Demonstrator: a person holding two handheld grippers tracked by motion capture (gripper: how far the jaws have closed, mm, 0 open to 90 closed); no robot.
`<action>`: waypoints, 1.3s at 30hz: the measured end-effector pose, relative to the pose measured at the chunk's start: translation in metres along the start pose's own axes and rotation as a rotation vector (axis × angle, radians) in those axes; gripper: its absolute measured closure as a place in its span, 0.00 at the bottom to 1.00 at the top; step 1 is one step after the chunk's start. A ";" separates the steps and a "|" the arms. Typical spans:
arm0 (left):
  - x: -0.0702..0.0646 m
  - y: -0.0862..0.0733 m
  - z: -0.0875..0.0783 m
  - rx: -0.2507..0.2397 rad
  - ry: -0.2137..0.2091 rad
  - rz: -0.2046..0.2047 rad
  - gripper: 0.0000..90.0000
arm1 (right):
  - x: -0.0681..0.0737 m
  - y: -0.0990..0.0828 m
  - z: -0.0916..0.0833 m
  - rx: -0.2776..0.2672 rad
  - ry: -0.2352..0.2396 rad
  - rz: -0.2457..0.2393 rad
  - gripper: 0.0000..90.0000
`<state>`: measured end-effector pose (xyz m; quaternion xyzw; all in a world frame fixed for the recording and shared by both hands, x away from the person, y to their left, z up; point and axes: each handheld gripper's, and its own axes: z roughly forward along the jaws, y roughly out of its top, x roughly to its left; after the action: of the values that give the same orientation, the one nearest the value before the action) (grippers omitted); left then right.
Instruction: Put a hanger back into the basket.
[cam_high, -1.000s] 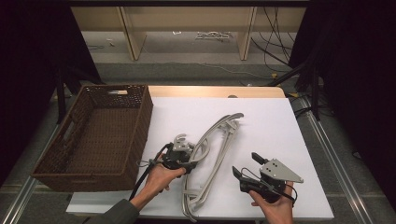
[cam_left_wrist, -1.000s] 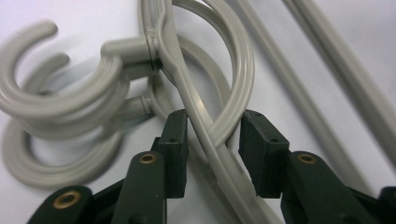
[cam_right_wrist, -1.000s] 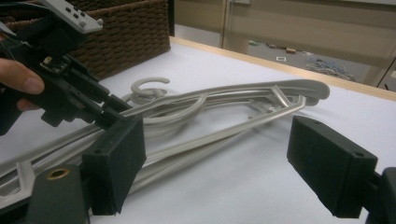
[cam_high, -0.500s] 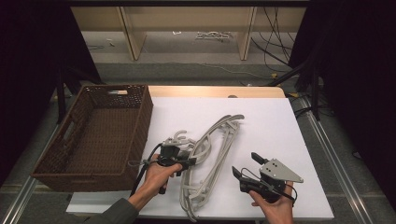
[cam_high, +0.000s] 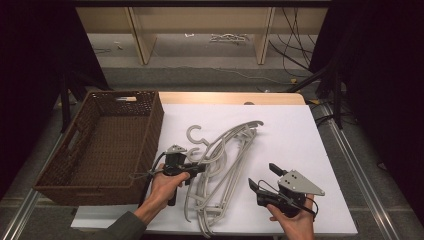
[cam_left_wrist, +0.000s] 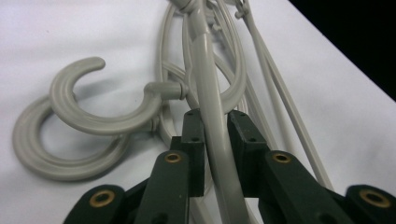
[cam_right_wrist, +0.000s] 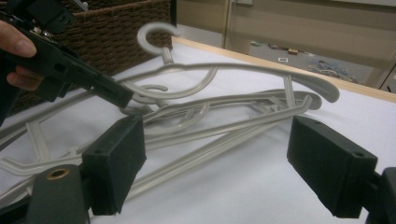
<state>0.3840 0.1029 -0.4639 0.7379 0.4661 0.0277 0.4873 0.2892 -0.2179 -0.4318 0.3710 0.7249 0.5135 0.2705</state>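
A white table (cam_high: 300, 145) carries a brown wicker basket (cam_high: 107, 145) along its left side and, just beside the basket toward the table's middle, a loose pile of grey plastic hangers (cam_high: 227, 150). The left gripper (cam_high: 192, 167), held in the person's left hand (cam_high: 165, 187) close to the basket's near right corner, has just been closing its jaws and now pinches the arm of the top hanger (cam_left_wrist: 208, 93) between its pads. Farther from the basket, beyond the pile, the right gripper (cam_high: 261, 179) sits in the right hand (cam_high: 295, 222) with its jaws spread wide and nothing between them, apart from the hangers. The left gripper view shows the grip itself: the pale bar runs up between the two black pads, with two hooks (cam_left_wrist: 93, 112) lying on the cloth to one side (one stacked over the other). The right gripper view shows the top hanger (cam_right_wrist: 243, 74) raised clear of the pile, its hook (cam_right_wrist: 156, 32) standing against the basket wall (cam_right_wrist: 121, 32), and the left gripper (cam_right_wrist: 112, 93) clamped on it.
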 end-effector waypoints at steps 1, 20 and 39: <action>0.001 0.001 -0.001 -0.009 -0.003 -0.001 0.87 | 0.000 0.000 0.000 0.000 0.000 0.001 0.23; -0.009 0.023 -0.032 -0.101 0.026 0.071 0.90 | 0.000 0.000 -0.001 0.012 -0.008 -0.004 0.22; -0.005 0.072 -0.082 -0.205 0.055 0.108 0.90 | -0.003 -0.001 -0.001 0.018 -0.016 0.005 0.22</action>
<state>0.3881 0.1490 -0.3652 0.7072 0.4336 0.1216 0.5451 0.2903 -0.2208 -0.4325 0.3792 0.7263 0.5046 0.2720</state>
